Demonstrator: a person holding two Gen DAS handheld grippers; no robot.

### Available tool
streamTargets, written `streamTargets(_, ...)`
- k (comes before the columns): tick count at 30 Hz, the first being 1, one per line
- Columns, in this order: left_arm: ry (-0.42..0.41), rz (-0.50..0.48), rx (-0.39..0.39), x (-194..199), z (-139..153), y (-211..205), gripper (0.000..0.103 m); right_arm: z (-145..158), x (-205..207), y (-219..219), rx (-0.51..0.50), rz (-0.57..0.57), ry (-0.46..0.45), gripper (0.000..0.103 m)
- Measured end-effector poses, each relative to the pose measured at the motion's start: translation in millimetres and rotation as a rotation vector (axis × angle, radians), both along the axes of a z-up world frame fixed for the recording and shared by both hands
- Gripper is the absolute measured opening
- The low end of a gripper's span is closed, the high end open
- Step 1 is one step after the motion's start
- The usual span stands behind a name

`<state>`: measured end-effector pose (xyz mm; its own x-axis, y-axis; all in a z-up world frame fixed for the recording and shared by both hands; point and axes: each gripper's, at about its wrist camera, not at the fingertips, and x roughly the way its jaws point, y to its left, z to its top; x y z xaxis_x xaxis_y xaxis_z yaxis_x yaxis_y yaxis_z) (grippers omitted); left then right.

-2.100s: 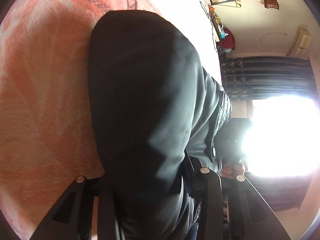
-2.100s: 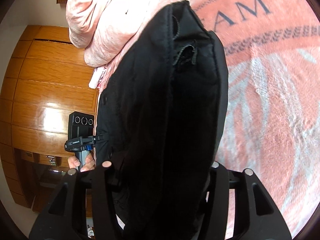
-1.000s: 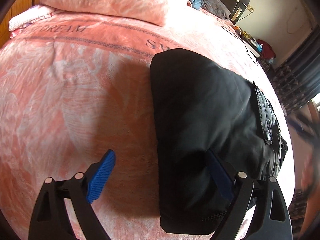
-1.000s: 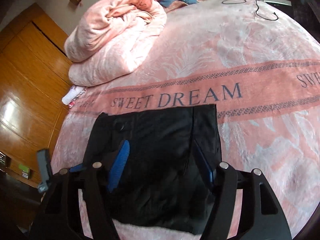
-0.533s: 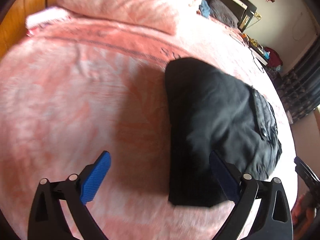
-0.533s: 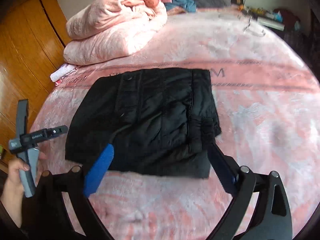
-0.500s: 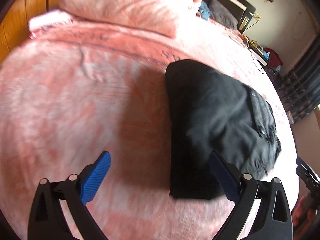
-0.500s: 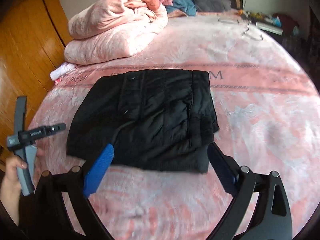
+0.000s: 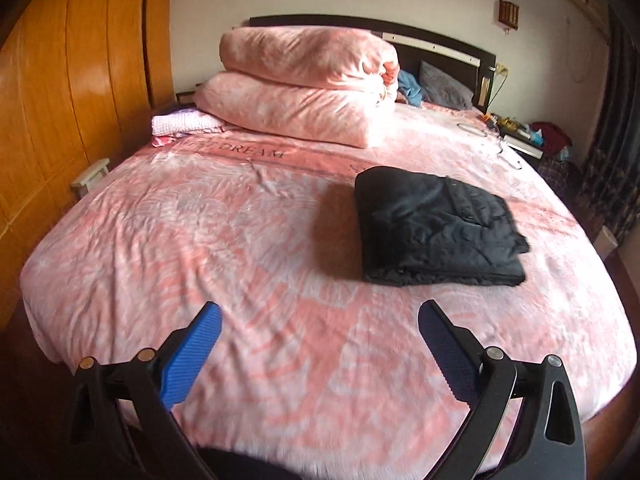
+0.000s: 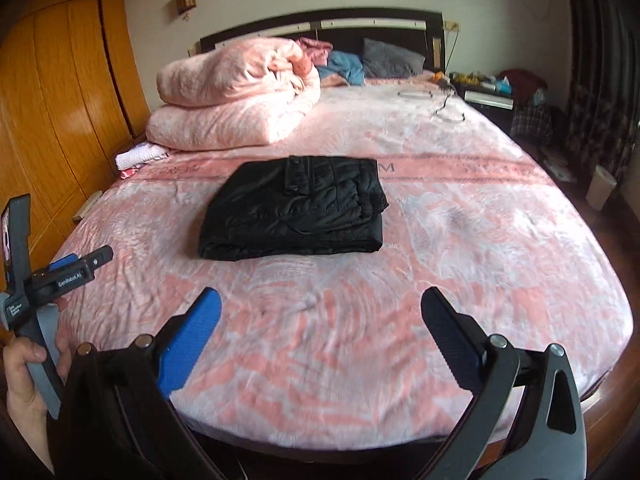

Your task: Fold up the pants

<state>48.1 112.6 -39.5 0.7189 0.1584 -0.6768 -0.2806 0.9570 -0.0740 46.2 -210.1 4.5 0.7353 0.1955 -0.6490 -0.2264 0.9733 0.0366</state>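
Observation:
The black pants point(image 9: 436, 228) lie folded into a compact rectangle on the pink bed cover point(image 9: 240, 248). They also show in the right wrist view point(image 10: 296, 212), in the middle of the bed. My left gripper point(image 9: 320, 320) is open and empty, held back near the foot of the bed, well short of the pants. My right gripper point(image 10: 320, 308) is open and empty too, also near the foot of the bed. The left hand-held gripper shows from the side at the left edge of the right wrist view point(image 10: 60, 276).
A folded pink duvet point(image 9: 308, 88) is stacked at the head of the bed, with a small pink cloth point(image 9: 184, 124) beside it. A wooden wardrobe point(image 9: 60, 100) stands on the left. A cluttered nightstand point(image 10: 488, 92) and dark curtains point(image 10: 592, 60) are on the right.
Both grippers let go of the pants, opened, and drew back from the bed. The pants now lie folded on the cover, farther from both cameras.

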Motion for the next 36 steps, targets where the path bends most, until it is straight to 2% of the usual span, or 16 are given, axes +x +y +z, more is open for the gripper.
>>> streamTargets(8, -0.025, -0.022, 0.092, -86, 32, -36, 0.099, 31, -83, 10, -0.071, -0.036, -0.116, 0.100)
streamTargets(12, -0.046, -0.061, 0.092, -118, 47, -58, 0.099, 35, -103, 14, -0.079, -0.040, -0.118, 0.100)
streamTargets(18, -0.052, -0.044, 0.210, -142, 59, -86, 0.099, 36, -115, 21, -0.082, -0.033, -0.110, 0.100)
streamTargets(23, -0.060, -0.071, 0.175, -153, 66, -92, 0.099, 34, -118, 24, -0.088, -0.028, -0.121, 0.100)
streamTargets(28, -0.059, -0.114, 0.100, -151, 70, -91, 0.099, 35, -115, 21, -0.072, -0.032, -0.127, 0.100)
streamTargets(32, -0.051, -0.086, 0.129, -144, 69, -93, 0.099, 36, -109, 20, -0.074, -0.039, -0.131, 0.100)
streamTargets(36, -0.043, -0.080, 0.116, -136, 67, -90, 0.099, 34, -103, 21, -0.078, -0.037, -0.126, 0.100)
